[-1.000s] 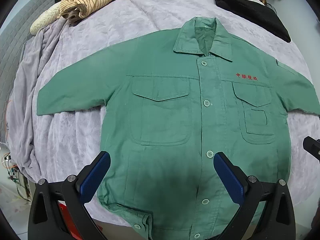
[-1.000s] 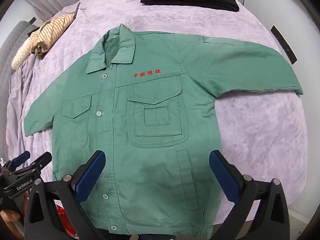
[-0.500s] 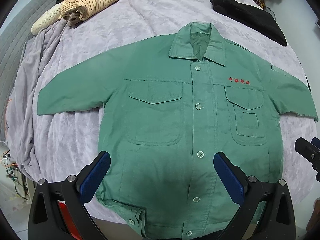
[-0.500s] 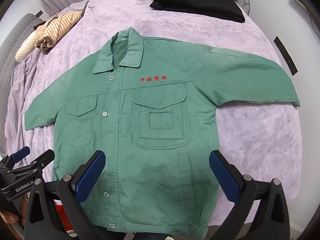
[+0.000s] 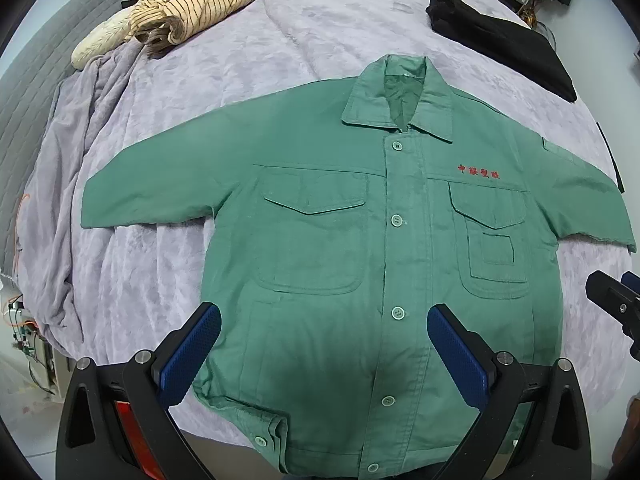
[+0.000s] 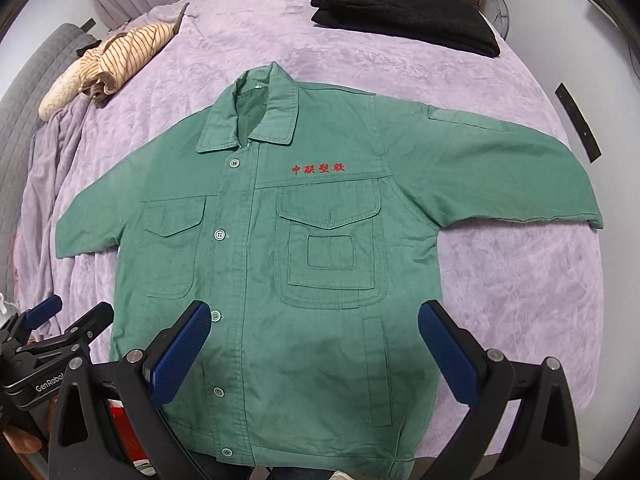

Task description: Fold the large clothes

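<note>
Claws, both spread wide and empty, hover above a green jacket lying flat on the bed; its thick, limp cloth looks best pinched at cuffs or hem.

Looked down from above the near bed edge, both views, facing the headboard end. Left wrist set leftward, right wrist rightward, close over the hem. Shared: green jacket, striped garment, black garment.

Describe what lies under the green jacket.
The green jacket lies spread flat on the purple blanket, which shows all around it. Anything beneath the jacket's body is covered and cannot be seen.
</note>
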A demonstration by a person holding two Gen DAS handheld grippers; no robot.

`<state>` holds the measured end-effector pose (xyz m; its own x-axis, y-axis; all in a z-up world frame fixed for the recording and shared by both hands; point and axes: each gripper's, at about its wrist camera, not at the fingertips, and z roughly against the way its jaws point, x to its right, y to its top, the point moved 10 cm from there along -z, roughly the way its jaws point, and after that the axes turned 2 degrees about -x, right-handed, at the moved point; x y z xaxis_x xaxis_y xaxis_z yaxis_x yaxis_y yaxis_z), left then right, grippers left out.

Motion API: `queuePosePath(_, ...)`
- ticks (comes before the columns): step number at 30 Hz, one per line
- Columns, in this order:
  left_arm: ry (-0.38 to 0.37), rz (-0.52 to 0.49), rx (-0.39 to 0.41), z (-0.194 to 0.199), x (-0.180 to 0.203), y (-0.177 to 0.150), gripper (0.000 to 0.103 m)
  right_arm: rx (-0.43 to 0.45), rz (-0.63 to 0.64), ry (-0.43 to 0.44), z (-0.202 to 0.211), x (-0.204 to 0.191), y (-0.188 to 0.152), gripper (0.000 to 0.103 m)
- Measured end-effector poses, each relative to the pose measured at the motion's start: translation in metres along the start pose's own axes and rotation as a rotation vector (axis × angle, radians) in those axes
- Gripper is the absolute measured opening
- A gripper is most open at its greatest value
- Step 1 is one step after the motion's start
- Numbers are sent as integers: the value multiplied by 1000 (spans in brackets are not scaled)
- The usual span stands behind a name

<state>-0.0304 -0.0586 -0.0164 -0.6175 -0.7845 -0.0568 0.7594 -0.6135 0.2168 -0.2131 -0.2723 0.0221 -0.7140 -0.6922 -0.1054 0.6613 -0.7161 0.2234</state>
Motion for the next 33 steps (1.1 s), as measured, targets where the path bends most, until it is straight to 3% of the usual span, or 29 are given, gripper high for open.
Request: queuePosePath(33, 4, 6, 1, 1, -2, -2, 103, 1, -4, 12, 0, -5, 0, 103)
